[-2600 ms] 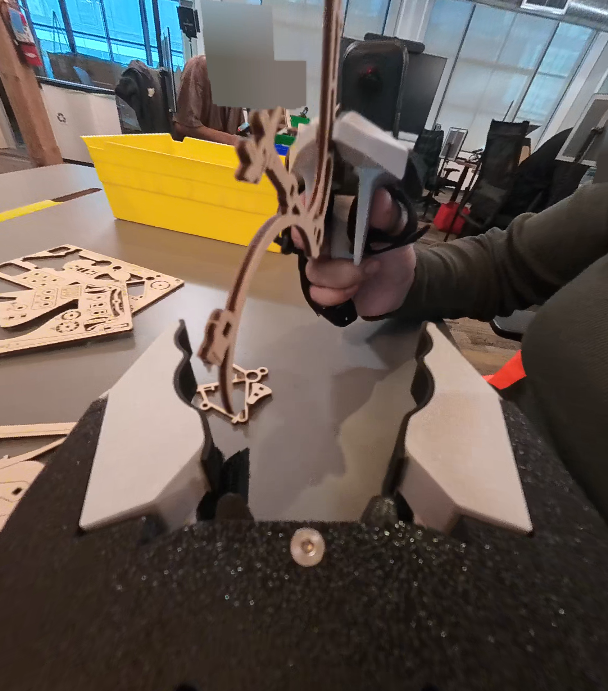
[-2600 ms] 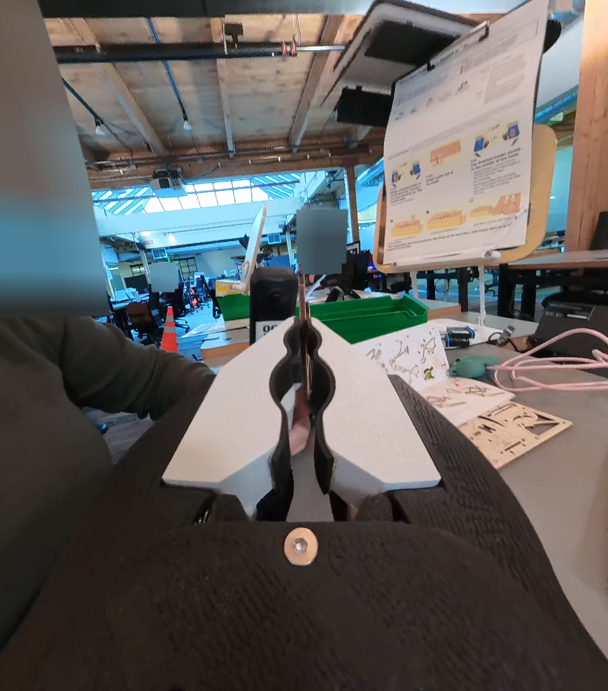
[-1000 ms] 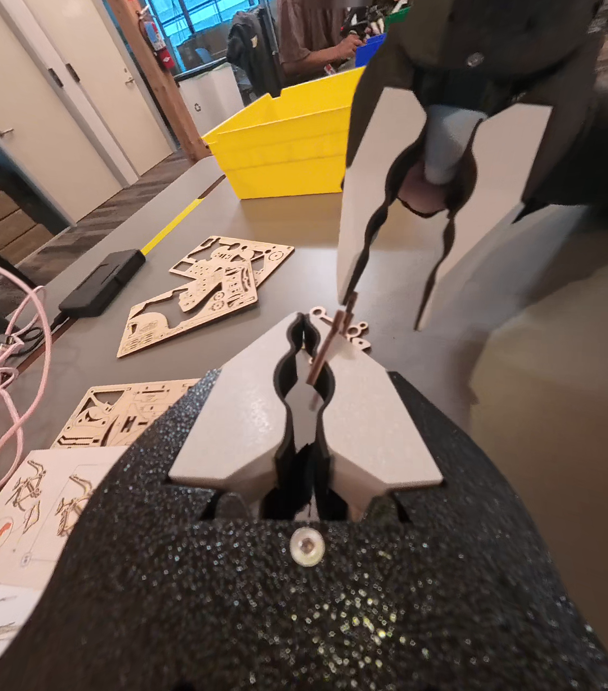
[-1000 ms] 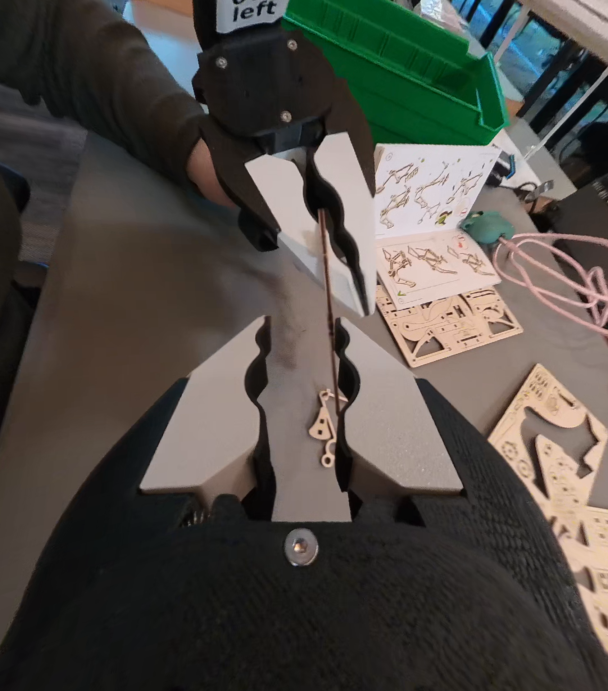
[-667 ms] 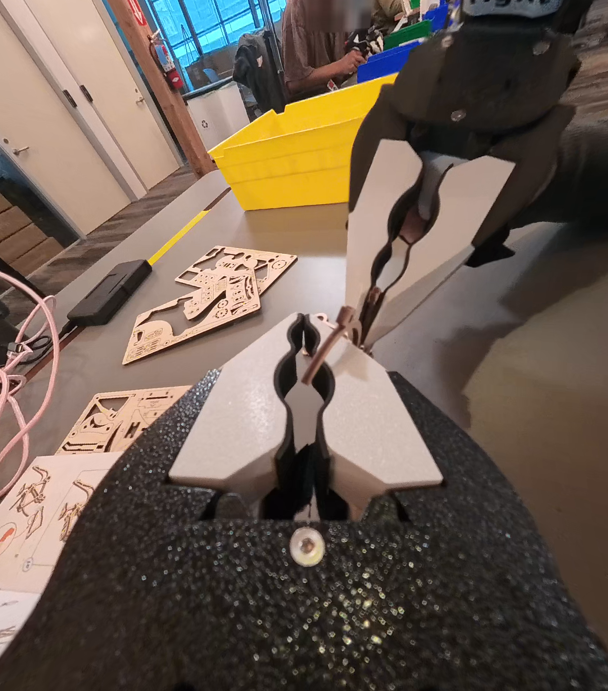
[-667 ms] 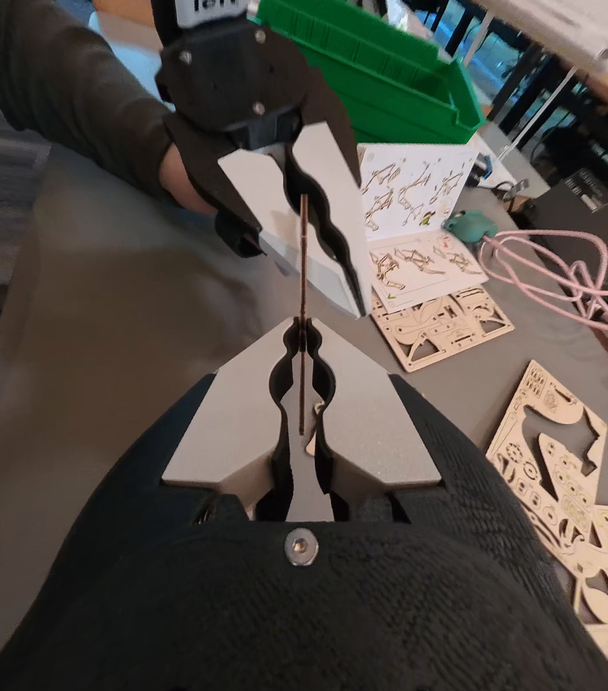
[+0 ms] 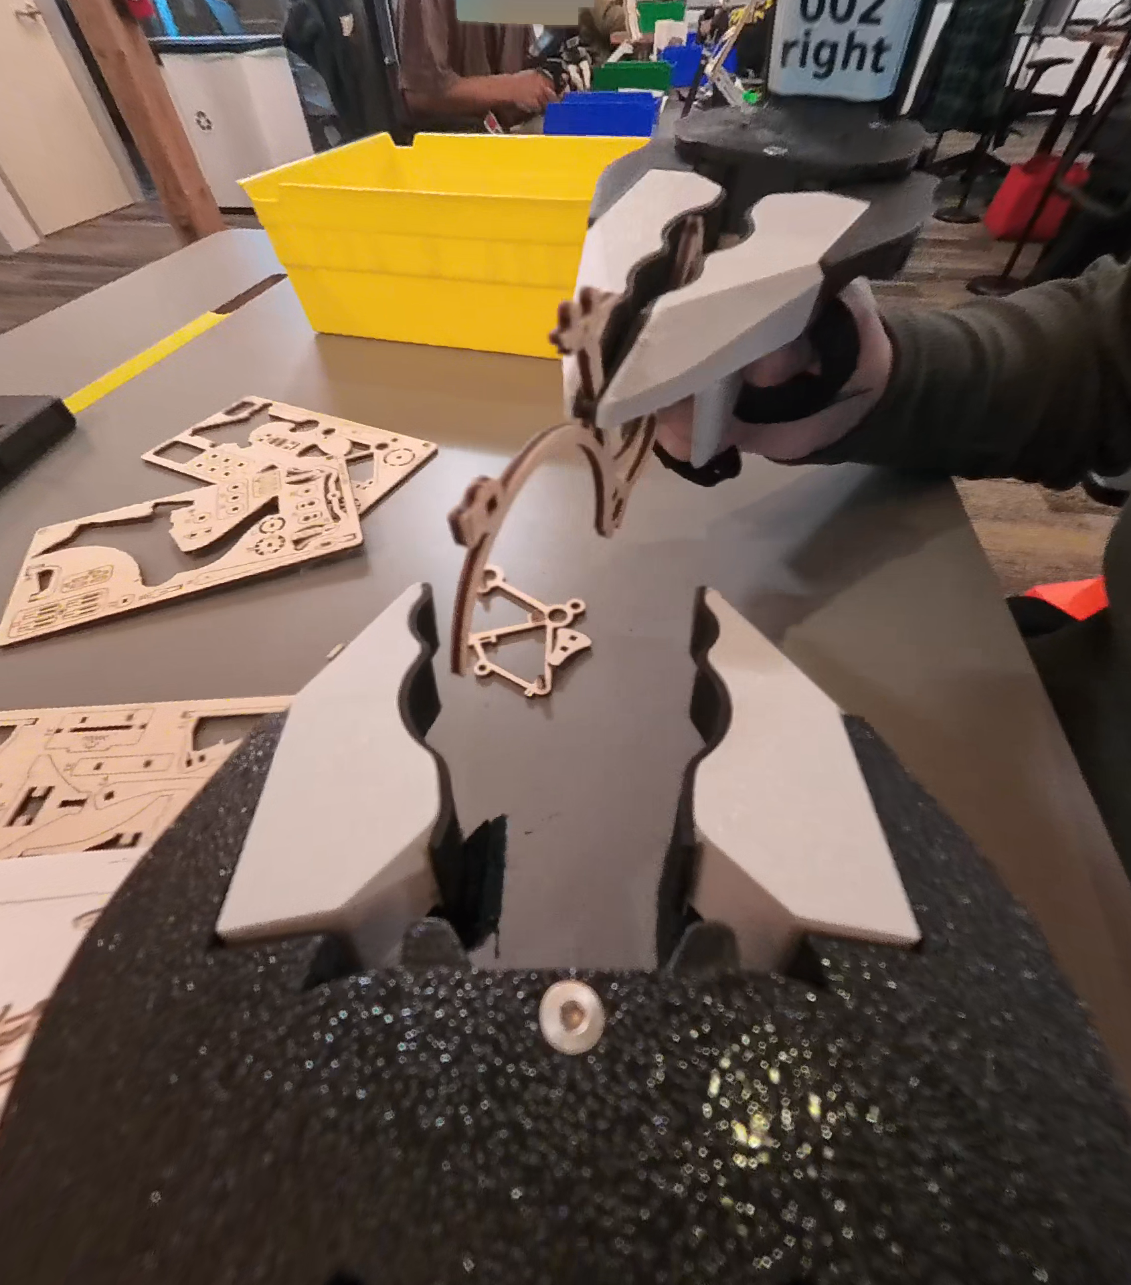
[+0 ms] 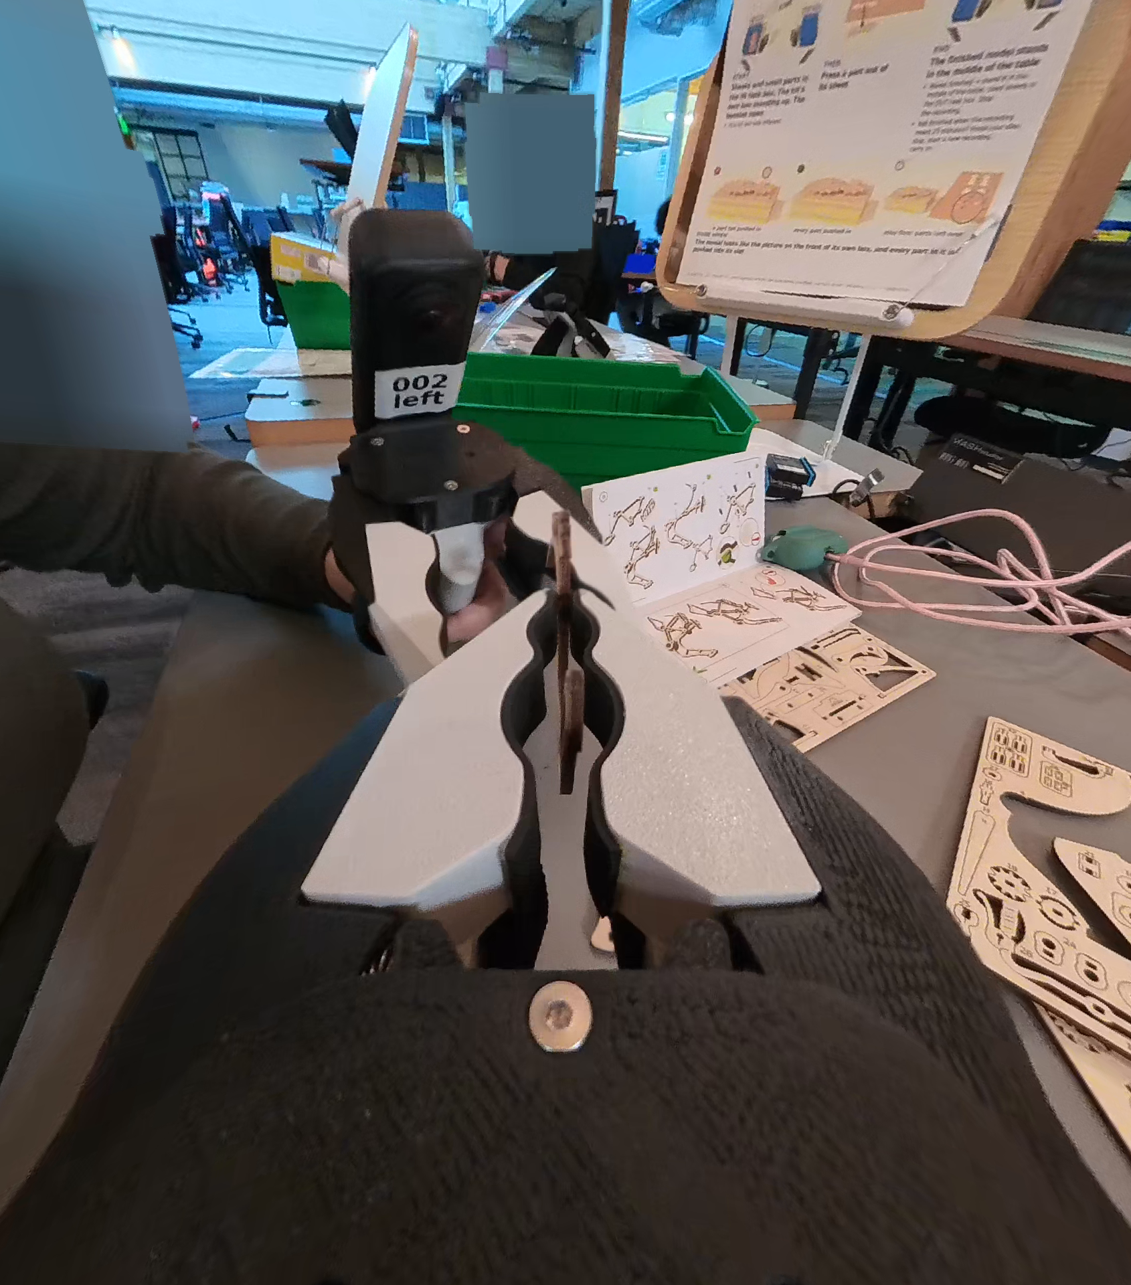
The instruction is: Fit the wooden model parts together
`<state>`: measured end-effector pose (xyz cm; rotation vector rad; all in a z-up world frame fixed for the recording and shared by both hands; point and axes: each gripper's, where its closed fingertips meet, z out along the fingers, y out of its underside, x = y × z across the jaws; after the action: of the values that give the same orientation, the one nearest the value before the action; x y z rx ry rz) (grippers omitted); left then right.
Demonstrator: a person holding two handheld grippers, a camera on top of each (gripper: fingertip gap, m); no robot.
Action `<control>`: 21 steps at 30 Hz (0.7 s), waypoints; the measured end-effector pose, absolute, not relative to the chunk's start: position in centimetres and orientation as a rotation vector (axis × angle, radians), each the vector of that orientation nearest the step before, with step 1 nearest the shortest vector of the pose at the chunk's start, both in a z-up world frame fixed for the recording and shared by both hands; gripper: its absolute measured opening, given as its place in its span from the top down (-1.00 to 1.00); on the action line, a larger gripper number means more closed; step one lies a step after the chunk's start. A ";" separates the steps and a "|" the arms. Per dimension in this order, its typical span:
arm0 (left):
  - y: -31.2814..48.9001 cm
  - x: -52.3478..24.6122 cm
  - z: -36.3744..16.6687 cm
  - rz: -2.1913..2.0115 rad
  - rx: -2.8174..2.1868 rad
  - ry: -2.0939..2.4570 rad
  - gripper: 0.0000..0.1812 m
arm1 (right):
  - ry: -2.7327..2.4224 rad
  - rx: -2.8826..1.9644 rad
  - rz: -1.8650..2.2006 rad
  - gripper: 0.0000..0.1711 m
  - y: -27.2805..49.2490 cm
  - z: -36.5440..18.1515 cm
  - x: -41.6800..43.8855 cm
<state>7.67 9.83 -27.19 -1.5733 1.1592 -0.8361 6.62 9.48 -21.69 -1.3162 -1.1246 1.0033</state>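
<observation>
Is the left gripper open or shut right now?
Open. In the left wrist view the left gripper has its fingers spread wide, bare table between them, nothing held.

Your left hand-held gripper (image 7: 563, 695) hung over the counter (image 7: 827, 626), and a small cut-out part (image 7: 528, 643) lay on the counter just ahead of its fingers. Above and behind that part, your right hand-held gripper (image 7: 653, 327) carried the curved wooden piece (image 7: 521, 507) clear of the counter. Punched sheets (image 7: 201, 514) lay to the left, a bin (image 7: 437, 243) behind them.
</observation>
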 end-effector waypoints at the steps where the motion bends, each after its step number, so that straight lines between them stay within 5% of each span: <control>1: 9.6 7.8 -27.1 -0.867 -1.579 1.155 0.21 | -1.115 -1.318 1.011 1.00 9.5 -21.6 6.6; 21: 8.1 8.4 -23.6 -1.524 -1.569 0.881 -0.06 | -1.050 -1.308 0.918 0.99 9.9 -20.4 4.7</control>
<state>8.42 8.09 -23.63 -1.5695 0.8806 -1.5236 4.69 9.93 -20.37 -1.3076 -1.0500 0.9185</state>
